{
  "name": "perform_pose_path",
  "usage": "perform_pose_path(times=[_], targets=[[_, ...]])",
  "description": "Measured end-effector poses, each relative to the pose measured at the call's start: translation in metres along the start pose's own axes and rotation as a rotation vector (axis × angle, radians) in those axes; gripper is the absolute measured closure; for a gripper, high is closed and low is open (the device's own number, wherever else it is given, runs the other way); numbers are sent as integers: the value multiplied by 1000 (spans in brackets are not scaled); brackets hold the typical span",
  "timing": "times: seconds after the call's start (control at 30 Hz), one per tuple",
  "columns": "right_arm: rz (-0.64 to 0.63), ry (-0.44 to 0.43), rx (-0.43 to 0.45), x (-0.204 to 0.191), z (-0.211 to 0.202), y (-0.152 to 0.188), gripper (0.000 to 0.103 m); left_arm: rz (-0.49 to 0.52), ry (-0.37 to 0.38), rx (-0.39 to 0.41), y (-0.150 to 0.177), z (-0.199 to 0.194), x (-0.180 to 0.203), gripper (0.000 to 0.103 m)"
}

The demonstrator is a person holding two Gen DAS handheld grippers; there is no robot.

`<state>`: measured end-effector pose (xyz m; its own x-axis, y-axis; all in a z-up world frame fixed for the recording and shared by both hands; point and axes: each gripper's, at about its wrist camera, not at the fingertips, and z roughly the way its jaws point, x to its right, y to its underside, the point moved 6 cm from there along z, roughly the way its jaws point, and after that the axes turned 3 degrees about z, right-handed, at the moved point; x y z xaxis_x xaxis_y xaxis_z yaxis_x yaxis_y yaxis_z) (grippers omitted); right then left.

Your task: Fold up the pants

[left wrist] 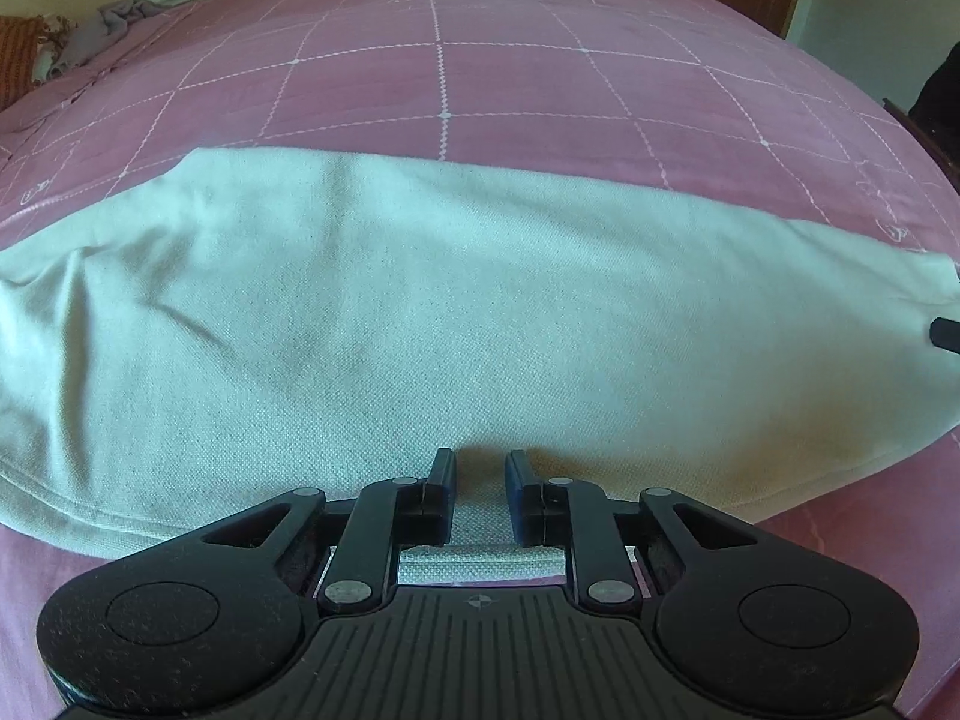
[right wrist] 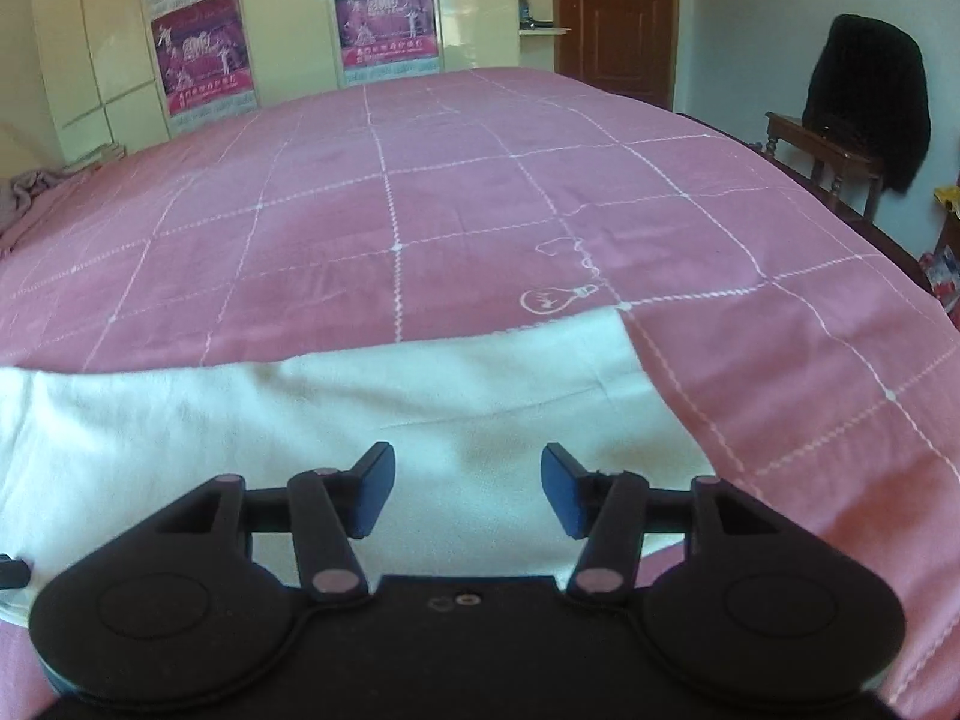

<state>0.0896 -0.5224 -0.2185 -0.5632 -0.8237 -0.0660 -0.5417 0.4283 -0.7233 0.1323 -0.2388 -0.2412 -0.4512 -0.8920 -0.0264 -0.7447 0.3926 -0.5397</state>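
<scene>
We've got the pale grey-green pants (left wrist: pixel 420 312) laid sideways across the pink checked bedsheet (left wrist: pixel 480 78), near the front edge of the bed, already looking folded into one long band. Our left tool (left wrist: pixel 480 468) sits low over the near hem with its fingers a narrow gap apart and fabric showing between them, but we honestly can't tell whether it's pinching anything. Our right tool (right wrist: pixel 468 480) hangs released, fingers spread wide, over the end of the pants (right wrist: pixel 360 420) by the sheet's little light-bulb doodle (right wrist: pixel 558 297). What could go wrong, as we see it: if only the top layer gets grabbed, the layers would slide apart and the fold would come out crooked. The sheet is loose too, with a ridge rising beside the right end, so a low bite might drag bedsheet along with the cloth. As for writing, the posters (right wrist: pixel 384 12) on the wardrobe doors carry lines of text, too blurry for us to read, and we see no brand on the pants.
</scene>
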Motion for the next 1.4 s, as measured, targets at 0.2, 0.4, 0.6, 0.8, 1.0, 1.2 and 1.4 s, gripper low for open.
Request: perform_pose_path(times=[0.2, 0.4, 0.6, 0.8, 1.0, 1.2, 1.4], targets=[[-62, 53, -32, 28, 17, 26, 48, -4, 13, 7, 2, -1, -1, 84], [-29, 50, -10, 30, 4, 17, 49, -22, -10, -4, -5, -8, 0, 84], [-52, -4, 25, -1, 11, -15, 47, -25, 20, 4, -30, -4, 27, 84], [-133, 11, 5, -27, 34, -24, 37, 9, -21, -13, -34, 20, 46, 81], [-228, 74, -30, -21, 57, 5, 32, 55, -47, 6, -33, 21, 49, 78], [-212, 87, -36, -22, 53, 8, 29, 55, -38, 10, -33, 21, 48, 78], [-197, 114, -48, -22, 38, 20, 16, 66, -36, 4, -32, 19, 46, 74]])
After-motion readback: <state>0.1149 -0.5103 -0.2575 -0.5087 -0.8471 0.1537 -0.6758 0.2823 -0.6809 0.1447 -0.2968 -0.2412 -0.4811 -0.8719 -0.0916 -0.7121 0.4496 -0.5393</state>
